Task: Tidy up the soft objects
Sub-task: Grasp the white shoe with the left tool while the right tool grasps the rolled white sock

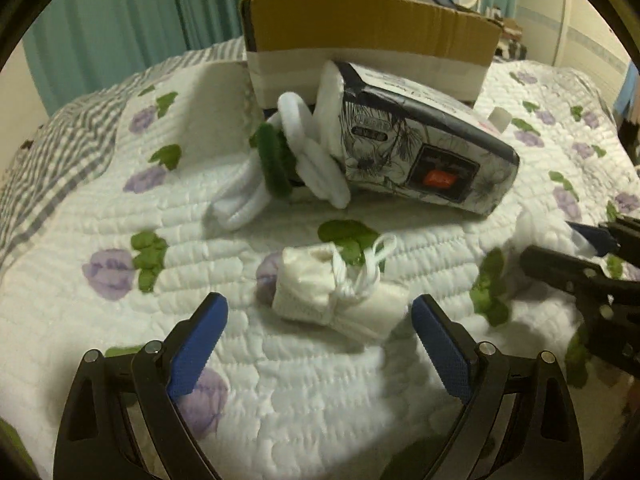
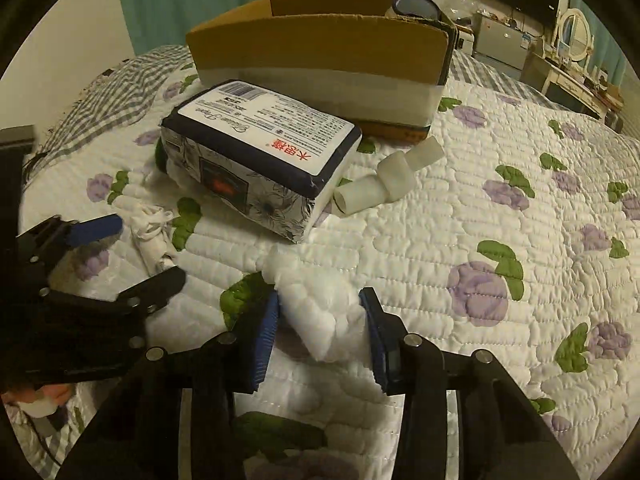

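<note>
white wad [image 2: 320, 312] clamped in right gripper [image 2: 320, 320] jaws; left gripper [image 1: 320, 344] jaws spread around tied bundle [image 1: 340, 296].

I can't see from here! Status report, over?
Left gripper open around white pouch, not touching. Right gripper shut on white cotton wad. Cardboard box behind tissue pack.

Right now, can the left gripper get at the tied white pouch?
Probably yes. The left gripper is open, with the tied white pouch lying just ahead of its fingertips on the quilt; nothing lies between them.
</note>
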### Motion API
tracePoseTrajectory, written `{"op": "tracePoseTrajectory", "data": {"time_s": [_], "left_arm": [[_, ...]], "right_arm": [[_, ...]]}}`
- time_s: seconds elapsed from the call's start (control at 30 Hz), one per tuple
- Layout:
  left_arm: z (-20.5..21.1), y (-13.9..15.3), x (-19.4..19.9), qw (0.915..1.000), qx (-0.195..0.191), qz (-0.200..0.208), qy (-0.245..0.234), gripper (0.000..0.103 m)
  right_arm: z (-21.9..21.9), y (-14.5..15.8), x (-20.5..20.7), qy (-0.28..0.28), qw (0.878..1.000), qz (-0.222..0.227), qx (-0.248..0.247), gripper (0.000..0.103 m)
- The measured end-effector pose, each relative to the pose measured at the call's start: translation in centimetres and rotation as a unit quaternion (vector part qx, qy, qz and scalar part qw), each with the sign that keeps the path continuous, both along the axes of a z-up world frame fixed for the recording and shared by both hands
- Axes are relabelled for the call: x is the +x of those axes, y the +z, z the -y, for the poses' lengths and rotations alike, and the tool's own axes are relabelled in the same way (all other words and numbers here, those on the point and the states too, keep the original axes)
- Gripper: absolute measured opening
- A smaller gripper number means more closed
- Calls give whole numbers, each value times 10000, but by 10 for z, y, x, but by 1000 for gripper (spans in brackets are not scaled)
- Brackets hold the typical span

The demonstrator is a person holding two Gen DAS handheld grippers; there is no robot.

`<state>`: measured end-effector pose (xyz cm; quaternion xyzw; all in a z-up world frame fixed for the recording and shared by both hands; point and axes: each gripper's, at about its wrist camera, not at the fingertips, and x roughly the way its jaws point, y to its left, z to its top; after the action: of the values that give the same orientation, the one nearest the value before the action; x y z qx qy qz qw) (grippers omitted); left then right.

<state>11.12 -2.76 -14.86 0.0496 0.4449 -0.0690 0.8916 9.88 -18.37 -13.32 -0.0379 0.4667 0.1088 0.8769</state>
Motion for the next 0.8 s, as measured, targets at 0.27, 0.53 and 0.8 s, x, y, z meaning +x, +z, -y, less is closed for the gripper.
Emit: {"op": "tracePoseTrajectory", "data": {"time_s": [0.27,0.53,0.8], "left_arm": [[6,-1,7,9996,-121,66,-251,61],[4,9,-6,9991,-270,90,-327,57],[-3,53,-38,9980,-480,324,-241,57]], "right_arm": [[1,4,-2,-38,10000,41,56,40],[7,13,-8,-86,9996,210,148,40],[12,52,-29,-45,9976,611,314,40]]}}
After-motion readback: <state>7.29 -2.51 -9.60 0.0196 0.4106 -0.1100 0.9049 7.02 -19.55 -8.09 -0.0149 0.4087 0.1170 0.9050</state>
